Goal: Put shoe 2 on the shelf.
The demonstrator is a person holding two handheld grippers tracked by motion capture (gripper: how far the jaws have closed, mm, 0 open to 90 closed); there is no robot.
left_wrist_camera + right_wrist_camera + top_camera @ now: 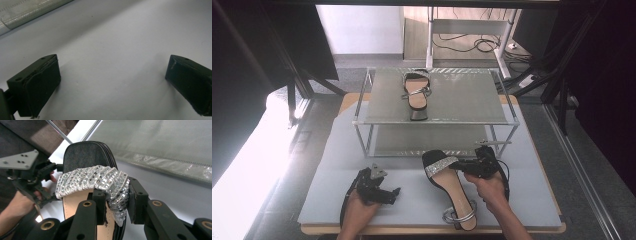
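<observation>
A black sandal (451, 186) with a rhinestone strap (441, 166) and a silver heel lies on the grey mat, toe toward the rack. My right gripper (467, 167) is shut on the strap's right end; in the right gripper view the strap (95, 180) is pinched between my pads (133, 200) at the right gripper (116, 203). A matching sandal (417, 93) stands on the top shelf of the wire rack (437, 120). My left gripper (393, 194) rests low on the mat at the left, open, with bare mat between the jaws of the left gripper (112, 82).
The grey mat (337, 175) covers the wooden table. The two-tier rack takes up the back half, its lower shelf (432, 140) bare. Dark frame posts and cables stand behind and to the right. The left hand and left gripper (27, 177) appear in the right gripper view.
</observation>
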